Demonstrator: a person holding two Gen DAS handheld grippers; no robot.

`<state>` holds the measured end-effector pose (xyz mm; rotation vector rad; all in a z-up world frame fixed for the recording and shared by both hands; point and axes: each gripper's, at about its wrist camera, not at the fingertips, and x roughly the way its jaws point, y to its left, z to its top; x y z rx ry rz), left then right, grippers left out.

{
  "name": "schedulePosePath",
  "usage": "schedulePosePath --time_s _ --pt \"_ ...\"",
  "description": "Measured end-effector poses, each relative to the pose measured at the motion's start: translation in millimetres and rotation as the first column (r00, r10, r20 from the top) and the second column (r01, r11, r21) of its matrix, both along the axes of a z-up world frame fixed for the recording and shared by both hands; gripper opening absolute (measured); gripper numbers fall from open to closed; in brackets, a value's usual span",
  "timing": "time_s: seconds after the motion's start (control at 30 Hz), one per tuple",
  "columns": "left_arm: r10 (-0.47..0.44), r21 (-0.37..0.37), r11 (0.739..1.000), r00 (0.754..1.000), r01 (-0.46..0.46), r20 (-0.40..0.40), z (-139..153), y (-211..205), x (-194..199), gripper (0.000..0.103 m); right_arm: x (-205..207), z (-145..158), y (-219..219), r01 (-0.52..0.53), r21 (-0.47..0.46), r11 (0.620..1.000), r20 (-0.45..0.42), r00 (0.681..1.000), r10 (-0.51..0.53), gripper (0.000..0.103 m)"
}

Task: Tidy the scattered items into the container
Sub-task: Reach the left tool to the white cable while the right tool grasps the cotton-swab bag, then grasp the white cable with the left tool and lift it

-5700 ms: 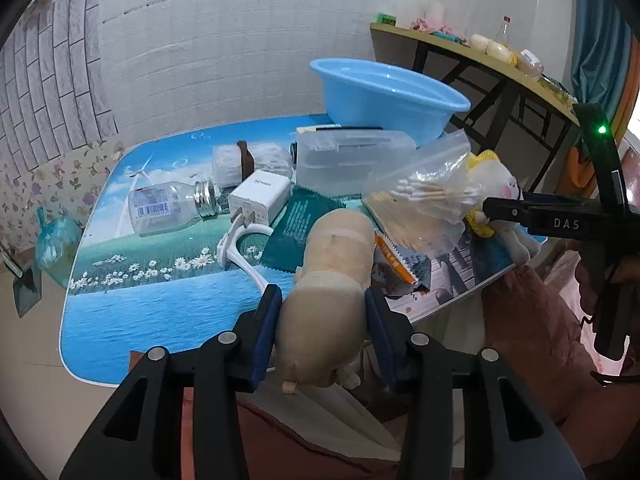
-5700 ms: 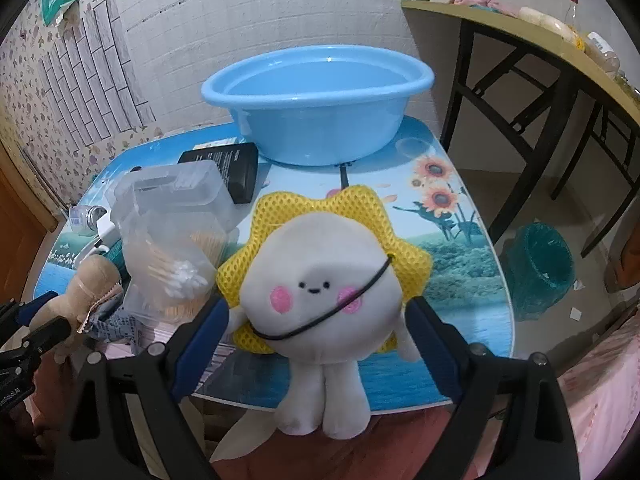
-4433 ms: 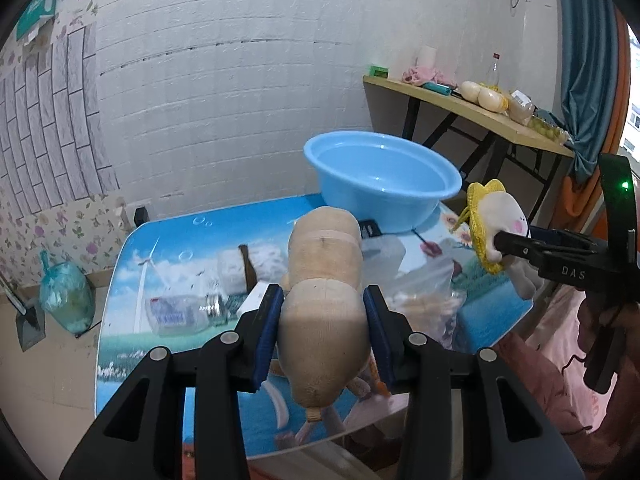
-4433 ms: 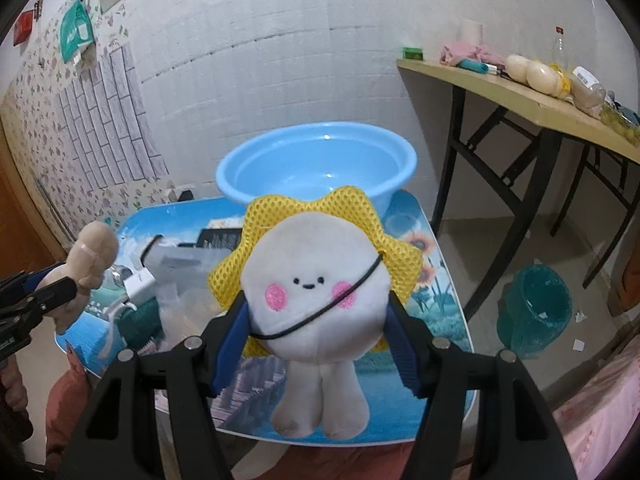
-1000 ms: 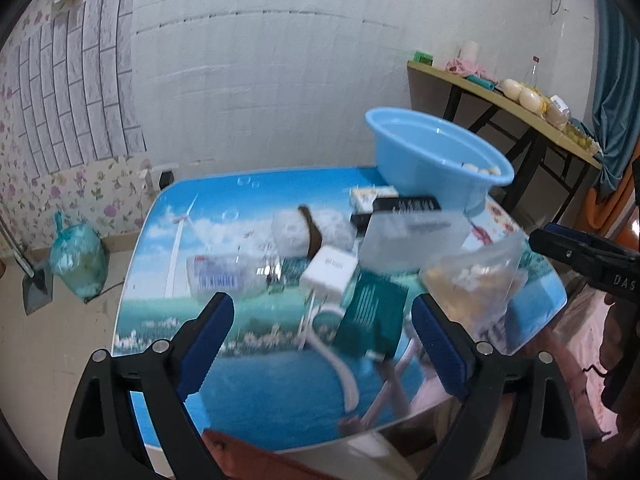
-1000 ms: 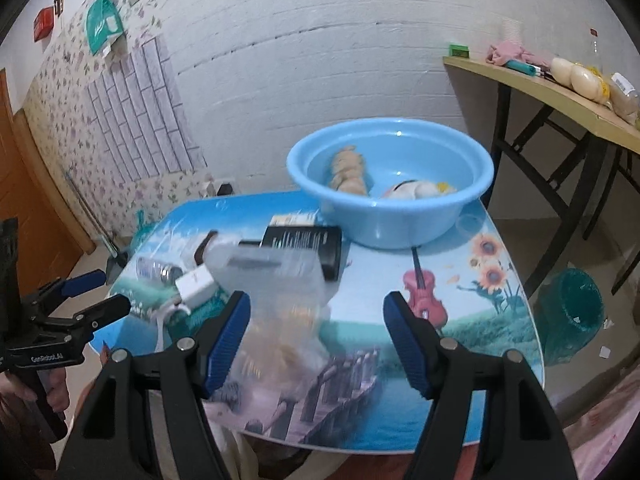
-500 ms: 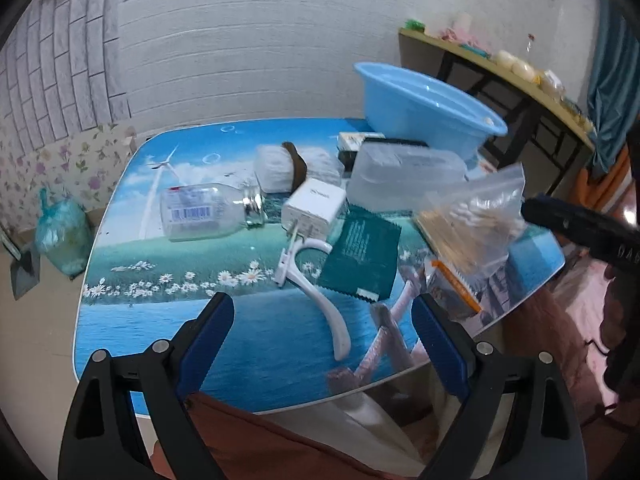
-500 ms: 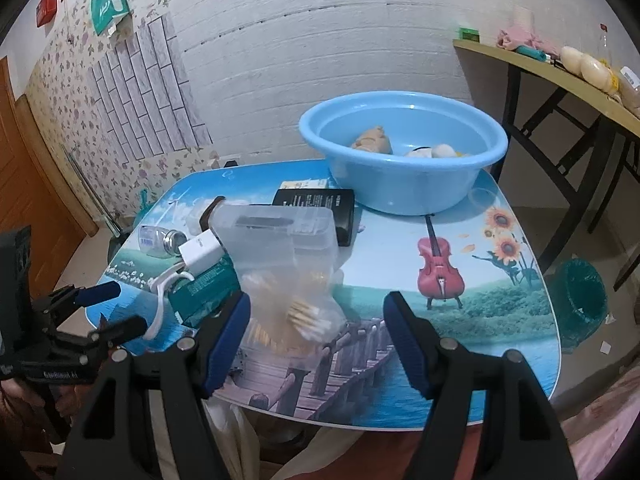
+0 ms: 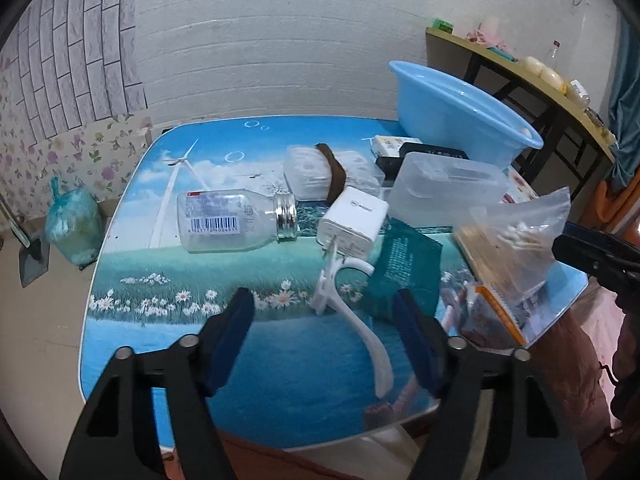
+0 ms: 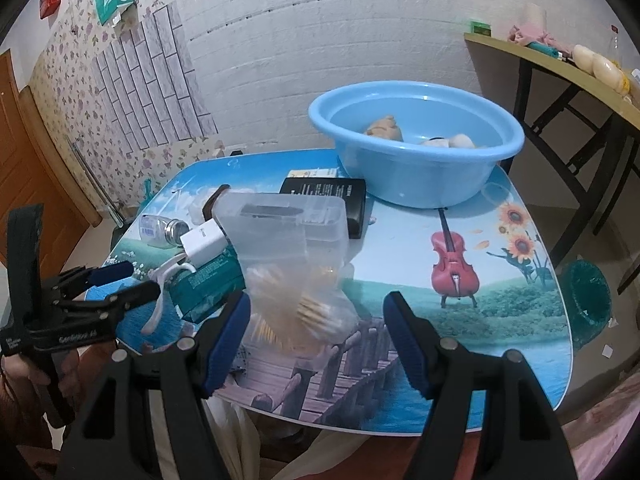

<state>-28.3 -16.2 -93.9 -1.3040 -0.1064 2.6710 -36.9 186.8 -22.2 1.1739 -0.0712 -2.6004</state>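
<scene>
The blue basin (image 10: 416, 176) stands at the table's far right with a tan plush (image 10: 384, 128) and a white plush (image 10: 456, 142) inside. My left gripper (image 9: 324, 320) hovers low over the table's front, its jaws closing. A white curved plastic piece (image 9: 360, 320) lies between them, untouched. A glass bottle (image 9: 232, 222), a white charger (image 9: 354, 220) and a green packet (image 9: 404, 268) lie just beyond. My right gripper (image 10: 318, 320) is open. A bag of cotton swabs (image 10: 296, 300) sits by its left finger, with a clear box (image 10: 280, 216) behind.
A black box (image 10: 332, 192) lies beside the basin, and a wrapped bundle with a brown band (image 9: 332, 172) sits mid-table. An orange-edged packet (image 9: 492, 312) rests near the front edge. On the floor are a green bin (image 10: 588, 300) and a tied bag (image 9: 72, 224).
Both plush toys, once held, now lie in the basin. My left gripper has sunk toward the table's front and its jaws have narrowed around the white piece. The right gripper has barely moved.
</scene>
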Motion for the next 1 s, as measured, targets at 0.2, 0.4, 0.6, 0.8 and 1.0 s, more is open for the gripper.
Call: schedulePosePath --time_s 0.2,0.4,0.6,0.8,1.0 --pt "-0.009 -0.001 1.000 1.000 0.009 0.028 -10.1 -1.6 -11.0 0.039 -5.2 -2.8 -2.4 -0.002 0.008 1.000 0.007 1.000 0.002 0.069" --pt "-0.036 0.013 0.999 0.999 0.036 0.020 -12.7 -0.2 -13.7 0.020 -9.7 -7.0 -5.8 -0.014 0.006 1.000 0.026 1.000 0.013 0.069" --pt "-0.032 0.008 0.999 0.999 0.032 0.008 -12.1 -3.4 -10.4 0.019 -10.3 -12.9 -16.4 -0.039 0.029 0.999 0.040 0.998 0.038 0.069" --pt "-0.014 -0.001 1.000 1.000 0.014 0.009 -9.9 -8.2 -2.6 0.019 -12.0 -16.0 -21.7 -0.050 0.061 0.997 0.042 0.998 0.047 0.049" --pt "0.010 -0.013 1.000 1.000 -0.010 0.011 -10.3 -12.3 8.3 0.019 -8.0 -12.7 -17.1 -0.050 0.051 0.997 0.024 0.999 0.049 0.040"
